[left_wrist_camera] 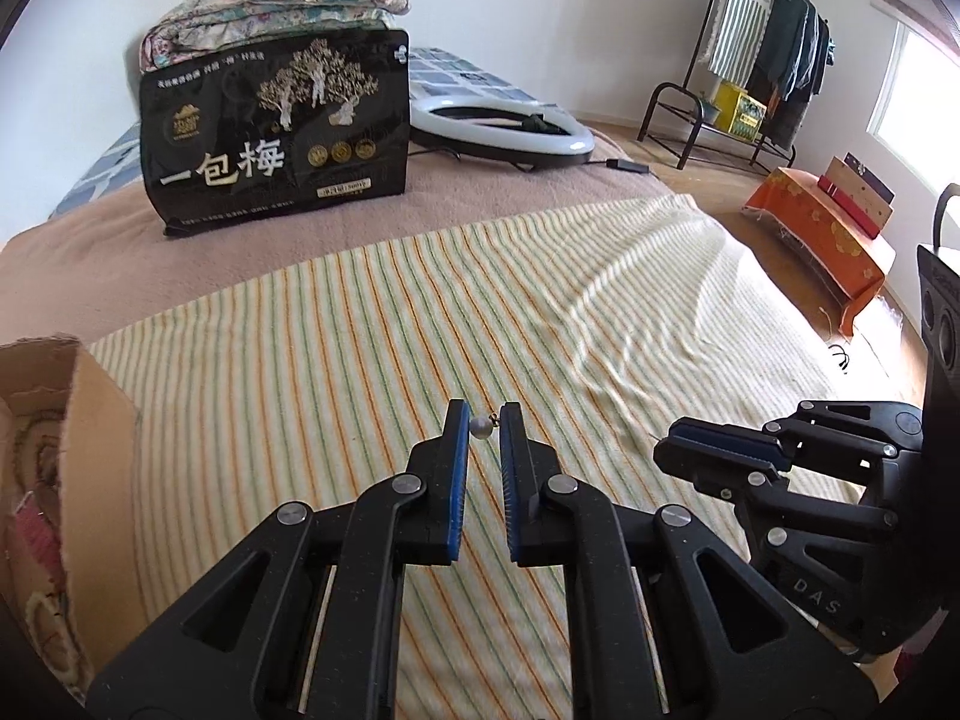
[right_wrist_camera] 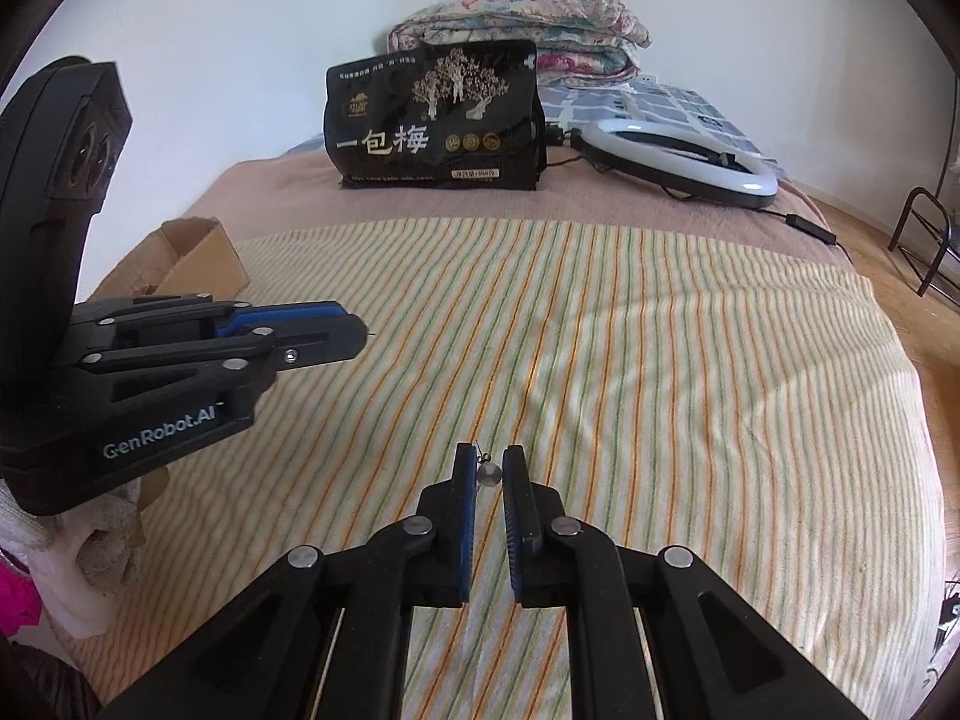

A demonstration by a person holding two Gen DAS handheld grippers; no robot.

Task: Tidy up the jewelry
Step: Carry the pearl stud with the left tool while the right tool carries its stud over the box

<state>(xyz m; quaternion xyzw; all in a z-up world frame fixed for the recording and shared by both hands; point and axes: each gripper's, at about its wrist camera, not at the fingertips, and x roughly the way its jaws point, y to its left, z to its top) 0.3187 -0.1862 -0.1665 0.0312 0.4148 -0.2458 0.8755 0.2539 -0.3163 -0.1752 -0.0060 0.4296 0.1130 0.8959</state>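
My left gripper [left_wrist_camera: 483, 421] is shut on a white pearl earring [left_wrist_camera: 480, 426] pinched at its fingertips, above the striped towel [left_wrist_camera: 420, 330]. My right gripper [right_wrist_camera: 488, 468] is shut on a second pearl earring [right_wrist_camera: 487, 474] between its blue pads, also above the towel. In the left wrist view the right gripper [left_wrist_camera: 672, 450] shows from the side at the right, with a thin wire hook at its tip. In the right wrist view the left gripper [right_wrist_camera: 360, 330] shows at the left, a hook tip poking out. A cardboard box [left_wrist_camera: 72, 456] stands at the left.
A black snack bag [left_wrist_camera: 276, 126] stands at the back of the bed, with a folded quilt [left_wrist_camera: 270, 6] behind it and a ring light [left_wrist_camera: 498, 132] to its right. A clothes rack [left_wrist_camera: 756, 60] and an orange-covered bench [left_wrist_camera: 828, 240] stand on the floor at the right.
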